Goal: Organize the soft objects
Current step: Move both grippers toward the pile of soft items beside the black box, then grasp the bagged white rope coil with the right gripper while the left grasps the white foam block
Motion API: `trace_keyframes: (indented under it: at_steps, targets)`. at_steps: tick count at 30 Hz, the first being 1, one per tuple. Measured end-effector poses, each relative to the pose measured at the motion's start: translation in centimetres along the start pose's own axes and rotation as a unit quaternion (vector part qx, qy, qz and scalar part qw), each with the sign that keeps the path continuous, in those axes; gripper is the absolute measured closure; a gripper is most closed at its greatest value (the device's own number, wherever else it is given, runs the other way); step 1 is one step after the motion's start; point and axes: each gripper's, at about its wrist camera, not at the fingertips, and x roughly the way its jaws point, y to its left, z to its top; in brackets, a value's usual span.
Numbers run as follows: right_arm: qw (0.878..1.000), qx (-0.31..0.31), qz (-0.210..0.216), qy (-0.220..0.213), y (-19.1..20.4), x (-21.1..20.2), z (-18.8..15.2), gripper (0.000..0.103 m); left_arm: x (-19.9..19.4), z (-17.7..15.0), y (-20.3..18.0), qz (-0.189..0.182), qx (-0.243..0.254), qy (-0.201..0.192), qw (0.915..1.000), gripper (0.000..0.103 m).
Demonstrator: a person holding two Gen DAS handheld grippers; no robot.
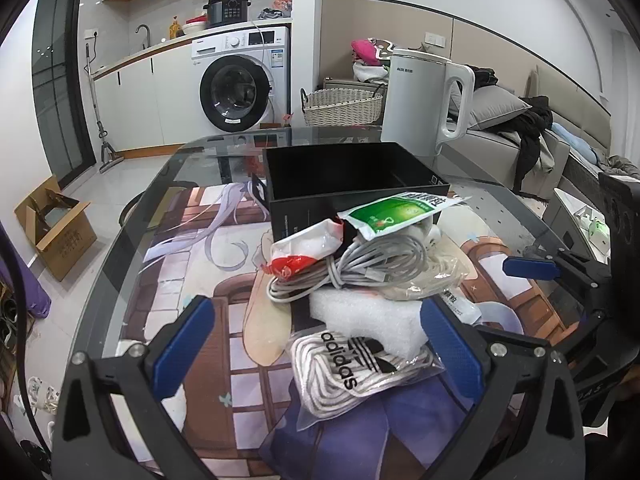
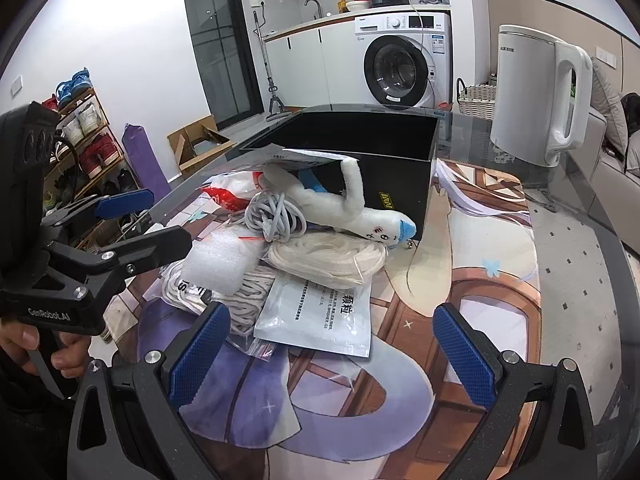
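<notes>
White kettle (image 1: pixel 426 104) on glass table (image 1: pixel 200 156); washing machine (image 1: pixel 244 80) w/ pressure cooker (image 1: pixel 228 8) on top, wicker basket (image 1: pixel 342 106) beside, cardboard box (image 1: pixel 56 226) on floor.

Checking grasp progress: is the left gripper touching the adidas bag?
Apart. Left wrist view shows the left gripper open, pads flanking the adidas bag with gaps.

Right claw (image 2: pixel 332 350) wide open, empty, above surface (image 2: pixel 580 280) w/ soft pile: plush toy (image 2: pixel 360 212), grey cable (image 2: pixel 272 216) (coiled), by black box (image 2: pixel 384 156).
</notes>
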Motion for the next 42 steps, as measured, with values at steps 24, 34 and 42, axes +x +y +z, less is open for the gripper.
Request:
trace_keyframes:
  at_steps: [24,34,42]
  targets:
    - [0.998,-0.002,0.022,0.056,-1.7,6.0,3.3,0.000,2.0,0.5,0.7,-0.050,0.003,0.022,0.9985,0.000]
    - [0.996,-0.005,0.040,0.079,-1.0,8.7,4.7,0.000,2.3,0.5,1.3,-0.057,-0.001,0.032,0.9978,0.000]
    - [0.997,-0.021,0.031,0.074,0.2,9.3,5.1,0.025,2.6,0.4,1.3,-0.065,-0.003,0.040,0.9971,0.000]
